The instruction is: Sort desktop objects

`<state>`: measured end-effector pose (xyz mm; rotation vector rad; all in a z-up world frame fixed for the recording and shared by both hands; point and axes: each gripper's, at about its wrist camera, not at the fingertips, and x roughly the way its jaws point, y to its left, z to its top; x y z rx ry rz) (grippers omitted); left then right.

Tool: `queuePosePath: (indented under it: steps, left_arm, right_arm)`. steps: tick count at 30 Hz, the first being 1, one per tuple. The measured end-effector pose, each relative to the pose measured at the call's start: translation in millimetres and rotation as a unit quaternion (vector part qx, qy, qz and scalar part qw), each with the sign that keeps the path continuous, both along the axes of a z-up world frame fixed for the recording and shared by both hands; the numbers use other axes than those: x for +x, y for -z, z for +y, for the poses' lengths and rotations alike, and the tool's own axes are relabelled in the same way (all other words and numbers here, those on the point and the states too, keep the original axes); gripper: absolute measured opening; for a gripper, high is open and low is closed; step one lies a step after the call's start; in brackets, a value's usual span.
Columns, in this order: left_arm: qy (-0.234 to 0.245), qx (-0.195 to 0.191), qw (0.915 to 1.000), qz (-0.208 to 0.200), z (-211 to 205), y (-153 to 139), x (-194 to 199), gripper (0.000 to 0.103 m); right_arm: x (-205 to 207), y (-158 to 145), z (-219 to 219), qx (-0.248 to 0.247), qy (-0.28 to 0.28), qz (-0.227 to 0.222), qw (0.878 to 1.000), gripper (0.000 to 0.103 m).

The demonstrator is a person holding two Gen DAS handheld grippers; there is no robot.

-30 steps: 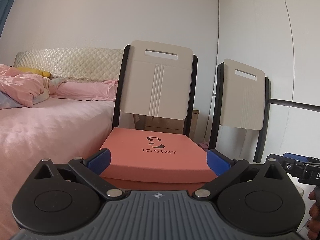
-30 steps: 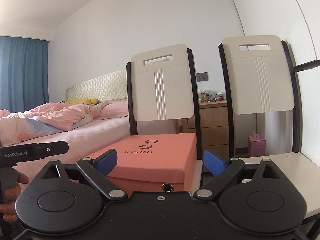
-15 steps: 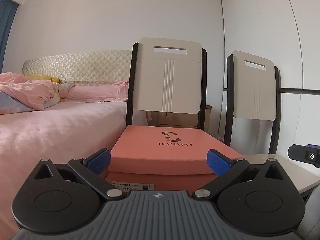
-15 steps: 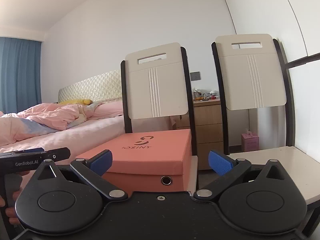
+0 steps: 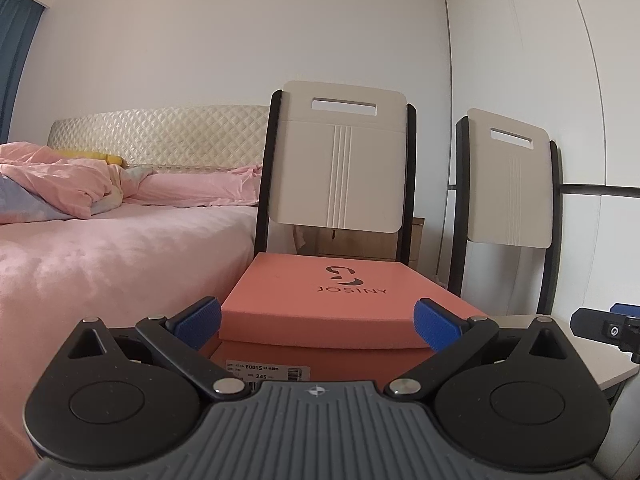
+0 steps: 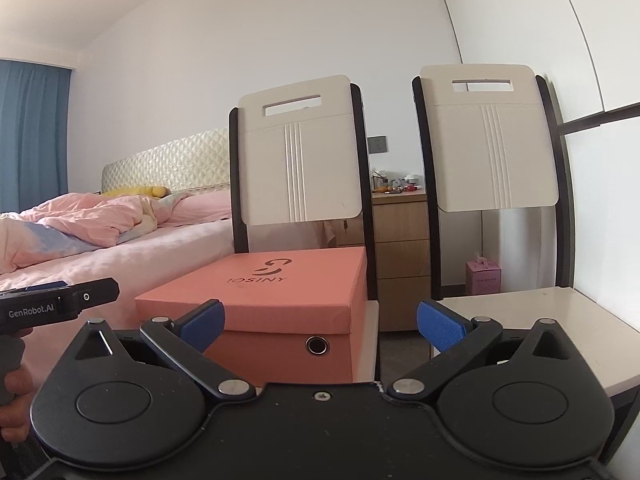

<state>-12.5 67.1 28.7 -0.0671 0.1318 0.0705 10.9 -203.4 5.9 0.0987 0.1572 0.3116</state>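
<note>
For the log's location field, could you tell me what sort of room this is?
Most likely a home bedroom: a bed with pink bedding and a quilted headboard, a wooden nightstand beside it, and a blue curtain at the left.

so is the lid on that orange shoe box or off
On. The lid sits flat and square over the orange shoe box, its rim overlapping the base all round.
</note>
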Motion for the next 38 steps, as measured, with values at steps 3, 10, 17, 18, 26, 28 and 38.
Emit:
queuePosePath:
  steps: [3, 10, 17, 18, 26, 28, 38]
  left_arm:
    - [0.001, 0.002, 1.0, 0.002, -1.2, 0.0, -0.5, 0.103]
    - [0.005, 0.007, 1.0, 0.004, -3.1, 1.3, -1.6, 0.103]
    - [0.006, 0.005, 1.0, 0.005, -1.3, 1.2, -1.3, 0.103]
    - [0.006, 0.005, 1.0, 0.006, -1.1, 1.4, 0.0, 0.103]
    - [0.006, 0.005, 0.9999, 0.007, -1.4, 1.8, 1.2, 0.103]
    - [0.007, 0.005, 0.9999, 0.007, -1.8, 1.8, 1.2, 0.103]
    - [0.012, 0.005, 0.9999, 0.005, -1.3, 3.1, -0.5, 0.103]
  right_arm:
    - [0.8, 0.3, 0.4, -0.001, -0.002, 0.001, 1.0, 0.102]
    - [3.1, 0.9, -0.2, -0.001, -0.006, 0.002, 1.0, 0.102]
    - [5.4, 1.6, -0.8, -0.002, -0.009, 0.004, 1.0, 0.102]
    - [5.8, 1.7, -0.9, -0.002, -0.01, 0.004, 1.0, 0.102]
    - [6.2, 1.8, -1.3, -0.002, -0.009, 0.004, 1.0, 0.102]
    - [6.3, 1.9, -1.3, -0.002, -0.009, 0.004, 1.0, 0.102]
    - [6.5, 2.4, -3.7, -0.002, -0.008, 0.006, 1.0, 0.102]
